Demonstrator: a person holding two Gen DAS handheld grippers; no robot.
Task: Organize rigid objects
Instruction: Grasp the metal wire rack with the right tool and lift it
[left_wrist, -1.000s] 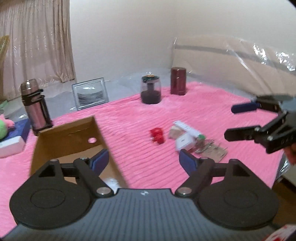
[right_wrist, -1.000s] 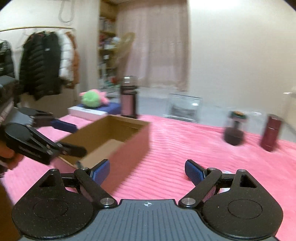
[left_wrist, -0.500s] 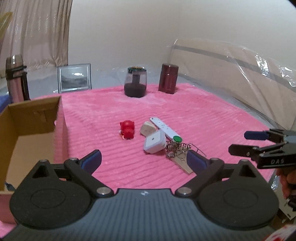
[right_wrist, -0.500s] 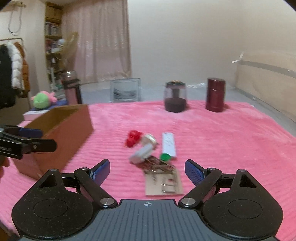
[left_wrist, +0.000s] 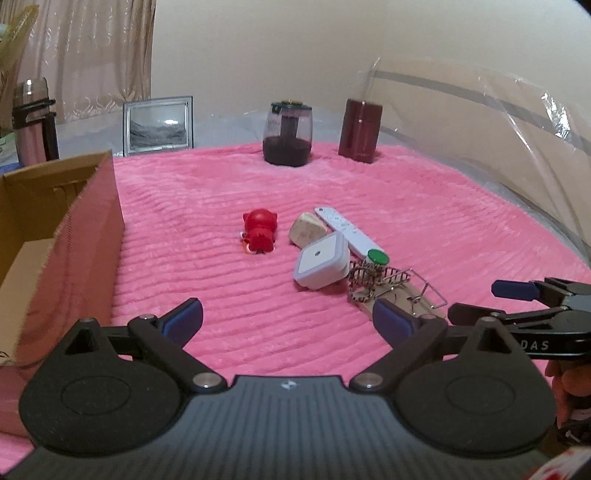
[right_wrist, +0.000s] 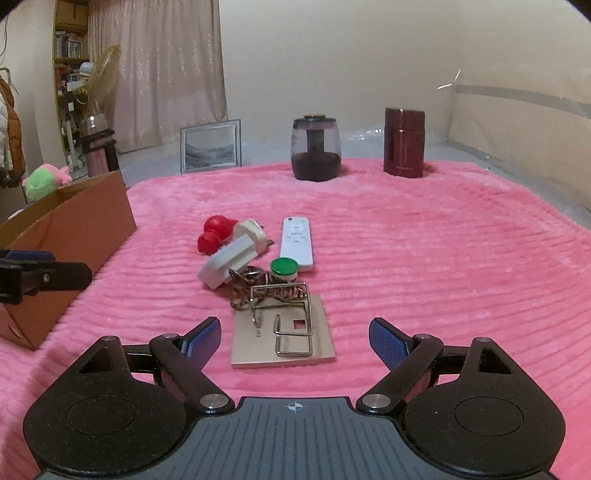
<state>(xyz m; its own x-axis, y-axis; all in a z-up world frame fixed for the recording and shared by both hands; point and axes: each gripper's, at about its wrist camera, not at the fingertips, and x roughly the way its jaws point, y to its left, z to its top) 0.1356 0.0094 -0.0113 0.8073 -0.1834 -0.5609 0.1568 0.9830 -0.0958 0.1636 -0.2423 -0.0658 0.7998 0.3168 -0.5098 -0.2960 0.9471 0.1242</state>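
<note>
A cluster of small objects lies mid-blanket: a red toy figure (left_wrist: 259, 232) (right_wrist: 212, 234), a white remote (left_wrist: 347, 233) (right_wrist: 296, 243), a white square plug (left_wrist: 322, 260) (right_wrist: 227, 261), a beige stone-like piece (left_wrist: 307, 229), a green-capped item (left_wrist: 377, 257) (right_wrist: 284, 268) and a wire holder on a metal plate (right_wrist: 284, 330) (left_wrist: 397, 291). An open cardboard box (left_wrist: 59, 221) (right_wrist: 70, 236) stands at the left. My left gripper (left_wrist: 288, 319) is open and empty, short of the cluster. My right gripper (right_wrist: 293, 338) is open and empty, just before the metal plate.
A dark jar (left_wrist: 288, 133) (right_wrist: 316, 149), a maroon canister (left_wrist: 360, 130) (right_wrist: 403, 142) and a framed picture (left_wrist: 158, 125) (right_wrist: 210, 146) stand at the blanket's far edge. A flask (left_wrist: 33, 122) (right_wrist: 98, 147) stands behind the box. Clear plastic sheeting (left_wrist: 498, 122) covers the right side.
Both views have swung from the box toward the object cluster and moved closer to it. Both grippers stay open and empty.
</note>
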